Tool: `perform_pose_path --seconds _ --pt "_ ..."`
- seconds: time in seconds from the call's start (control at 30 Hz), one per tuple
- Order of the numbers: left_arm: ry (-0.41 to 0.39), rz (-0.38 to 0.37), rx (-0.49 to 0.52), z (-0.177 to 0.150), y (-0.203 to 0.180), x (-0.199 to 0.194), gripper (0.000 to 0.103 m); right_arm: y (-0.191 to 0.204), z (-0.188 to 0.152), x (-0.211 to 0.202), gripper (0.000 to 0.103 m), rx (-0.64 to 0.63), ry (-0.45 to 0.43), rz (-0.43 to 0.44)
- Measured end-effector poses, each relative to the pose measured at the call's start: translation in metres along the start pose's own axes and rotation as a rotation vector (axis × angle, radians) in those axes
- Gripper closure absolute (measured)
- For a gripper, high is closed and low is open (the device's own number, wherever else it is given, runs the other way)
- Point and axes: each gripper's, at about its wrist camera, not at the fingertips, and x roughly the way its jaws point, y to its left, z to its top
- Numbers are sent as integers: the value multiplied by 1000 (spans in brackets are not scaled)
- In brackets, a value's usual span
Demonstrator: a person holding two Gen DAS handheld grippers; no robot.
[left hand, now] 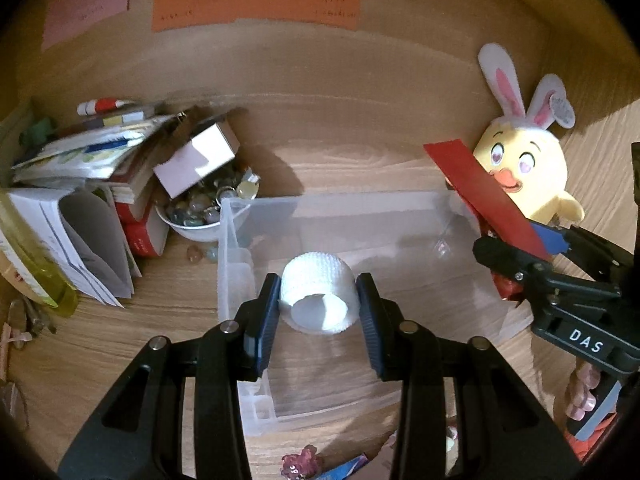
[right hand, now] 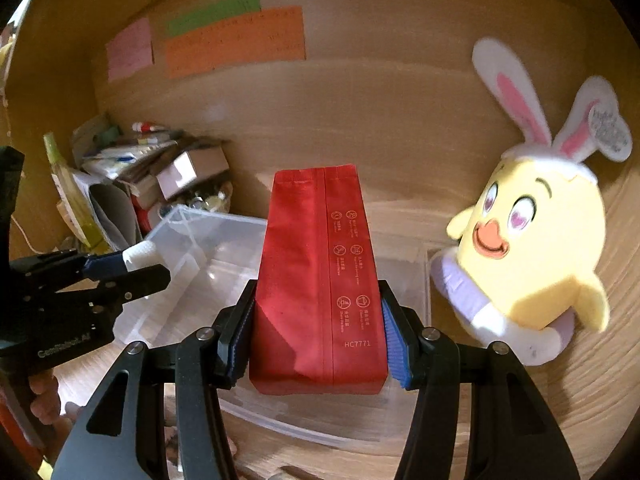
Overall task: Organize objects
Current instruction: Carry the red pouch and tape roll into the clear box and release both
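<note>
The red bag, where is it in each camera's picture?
Left wrist view: the red bag is at the right, slanting in front of the chick plush, held by the right gripper.
Right wrist view: the red bag fills the centre, clamped upright over the clear box.
Shared landmark: the chick plush.

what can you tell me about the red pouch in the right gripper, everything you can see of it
The red pouch is a flat-bottomed matte bag, foil or paper by its look, with a vertical seam down its face, small printed care icons and the code HC7771 near the base. Its top edge looks sealed and its sides are slightly creased. The right gripper is shut on its lower part, the blue-padded fingers pressing both sides. It is held tilted, above the clear plastic bin, beside the yellow chick plush.
</note>
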Motion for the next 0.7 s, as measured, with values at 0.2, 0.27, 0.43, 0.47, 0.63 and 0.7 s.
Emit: perform_pose_path --seconds 0.2,0.27,0.43,0.47,0.63,0.7 --pt "29 0 -2 -4 -1 14 65 -4 -6 17 52 9 47 0" --pt "37 4 9 -6 -3 18 65 -4 -8 23 52 9 63 0" --pt "38 18 38 -9 -7 21 65 -2 -12 32 52 1 91 -4" --pt "39 20 42 -9 -8 21 65 -2 -13 34 52 -1 96 -4" --pt "57 23 49 -9 -8 26 65 1 -17 46 52 -1 134 -8" --pt "56 25 53 -9 -9 26 65 4 -18 47 52 -15 133 -23"
